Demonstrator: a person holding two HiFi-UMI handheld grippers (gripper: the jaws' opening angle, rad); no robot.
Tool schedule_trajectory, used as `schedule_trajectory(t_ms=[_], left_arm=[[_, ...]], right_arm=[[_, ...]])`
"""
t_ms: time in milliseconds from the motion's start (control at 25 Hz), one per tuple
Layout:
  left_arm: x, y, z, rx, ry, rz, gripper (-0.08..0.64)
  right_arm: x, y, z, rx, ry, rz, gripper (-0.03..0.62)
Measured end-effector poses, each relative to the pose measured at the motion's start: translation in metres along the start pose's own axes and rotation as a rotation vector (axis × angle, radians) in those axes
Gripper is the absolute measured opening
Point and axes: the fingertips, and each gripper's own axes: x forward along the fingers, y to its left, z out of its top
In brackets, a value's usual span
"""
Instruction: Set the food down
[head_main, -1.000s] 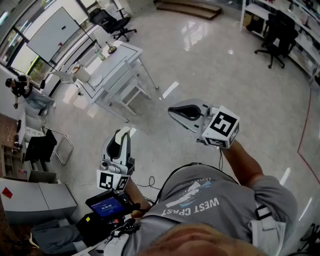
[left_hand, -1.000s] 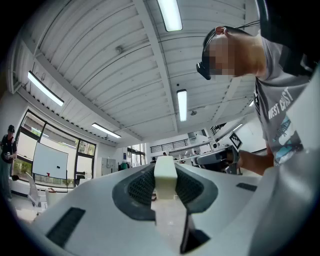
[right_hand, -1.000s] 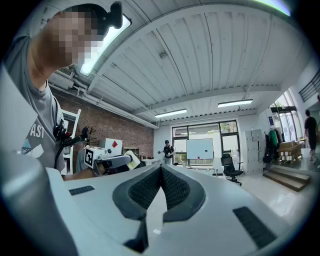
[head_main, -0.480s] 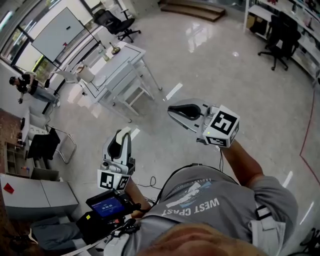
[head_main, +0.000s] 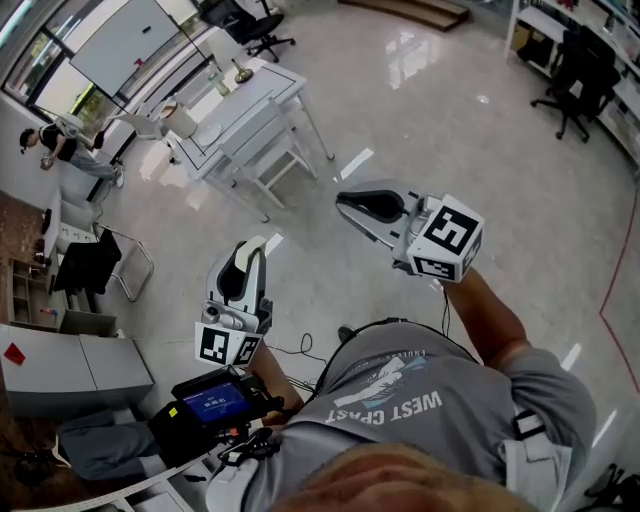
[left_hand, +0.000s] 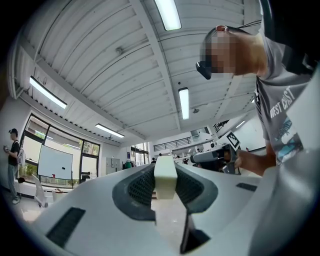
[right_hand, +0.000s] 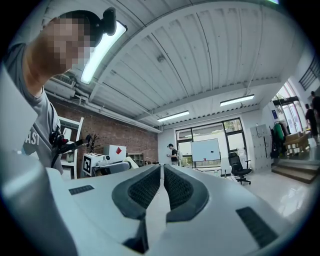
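As it is pinched between the dark pads of the left gripper (left_hand: 164, 171), the pale cream food block (left_hand: 165, 182) hangs in the air in front of the person, above the glossy floor (head_main: 450, 140). Just beside, the right gripper (right_hand: 162, 186) has its jaws pressed together with nothing between them. A white table (head_main: 250, 100) stands well apart

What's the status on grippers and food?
Left gripper shut on pale block. Right gripper shut, empty. Both up over floor; white table far off.
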Motion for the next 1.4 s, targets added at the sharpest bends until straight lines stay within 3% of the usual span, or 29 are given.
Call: schedule_trajectory(t_ms=[600,920,1160,1400], left_arm=[[-0.043,0.111,0.002,-0.004,-0.067,-0.036,0.104],[-0.037,0.155,0.009,0.005,-0.111,-0.077,0.104],[-0.028,0.168,-0.004,-0.001,-0.109,-0.099,0.104],[-0.028,0.17,-0.006,-0.005,-0.099,-0.067,0.104]], right_arm=[[0.126,0.015,-0.003,-0.037,0.031,-0.044,0.008],[0.171,0.004,0.014,-0.08,0.039,-0.074,0.008],[0.187,-0.007,0.003,-0.075,0.064,-0.094,0.008],[0.188,-0.005,-0.003,-0.058,0.068,-0.07,0.008]])
